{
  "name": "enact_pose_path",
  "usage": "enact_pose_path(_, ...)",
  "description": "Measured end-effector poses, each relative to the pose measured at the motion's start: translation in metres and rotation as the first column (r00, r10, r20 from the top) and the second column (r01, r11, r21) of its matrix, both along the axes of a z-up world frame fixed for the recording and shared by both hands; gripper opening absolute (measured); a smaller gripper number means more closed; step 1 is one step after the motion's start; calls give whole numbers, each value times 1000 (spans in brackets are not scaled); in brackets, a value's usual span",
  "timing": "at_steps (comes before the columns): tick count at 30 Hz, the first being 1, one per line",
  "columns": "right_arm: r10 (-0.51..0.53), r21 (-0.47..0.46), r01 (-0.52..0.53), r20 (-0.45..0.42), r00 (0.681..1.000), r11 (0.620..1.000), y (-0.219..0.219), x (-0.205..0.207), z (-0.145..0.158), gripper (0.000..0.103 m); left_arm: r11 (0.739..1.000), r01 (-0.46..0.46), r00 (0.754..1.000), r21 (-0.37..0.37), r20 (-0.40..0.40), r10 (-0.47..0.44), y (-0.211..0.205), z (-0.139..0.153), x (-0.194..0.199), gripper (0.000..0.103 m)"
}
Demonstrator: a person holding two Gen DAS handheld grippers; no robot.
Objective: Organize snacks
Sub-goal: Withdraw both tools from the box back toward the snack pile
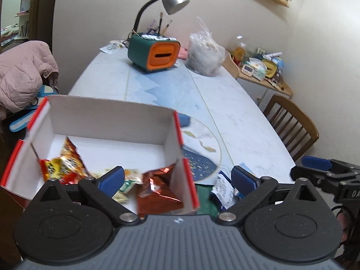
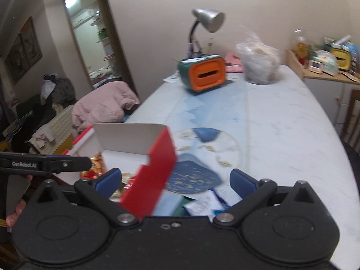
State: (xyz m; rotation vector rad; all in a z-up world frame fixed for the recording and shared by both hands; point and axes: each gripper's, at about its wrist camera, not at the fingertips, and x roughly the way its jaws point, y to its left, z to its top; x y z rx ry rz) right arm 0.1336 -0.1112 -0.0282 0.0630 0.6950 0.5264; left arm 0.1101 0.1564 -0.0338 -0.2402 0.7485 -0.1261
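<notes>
A red and white cardboard box [image 1: 108, 121] stands open at the near left of the table. Inside lie an orange-yellow snack packet [image 1: 65, 164], a copper-red foil packet [image 1: 157, 191] and small pale packets [image 1: 130, 180]. My left gripper [image 1: 177, 178] is open above the box's right wall, holding nothing. A blue and white packet [image 1: 222, 189] lies on the table just right of the box. My right gripper [image 2: 175, 180] is open and empty over the box's red side [image 2: 153, 175] and that packet [image 2: 202, 204]. A finger [image 2: 56, 164] of the left gripper shows at the left.
A green and orange desk organiser [image 1: 155, 54] with a lamp [image 1: 173, 0] and a clear plastic bag [image 1: 204, 54] stand at the table's far end. A wooden chair [image 1: 292, 126] sits on the right, a pink jacket [image 1: 22, 72] on the left. A round blue placemat [image 2: 202, 157] lies beside the box.
</notes>
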Motion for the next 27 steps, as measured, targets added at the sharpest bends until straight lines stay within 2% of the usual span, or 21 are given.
enact_pose_path(5,-52,-31,51,-5,999,998,-44,2,-8,103,999,19,999,26,-38,-18,-35,-15,4,102)
enact_pose_path(9,-46,-100,48,24,999,994,-67,1,-16,103,999,34,997,42,-68,-31,-65,-26,9,102)
enact_pose_path(19,-47,-153,43,-21,999,987,-119,27,-40,103,993,97,987,67,-139,-87,-139,-52,23,102)
enact_pose_path(27,-5,-200,-13,-86,996,980,-148,52,-66,103,994,73,979,82,-196,-56,-184,-79,42,102)
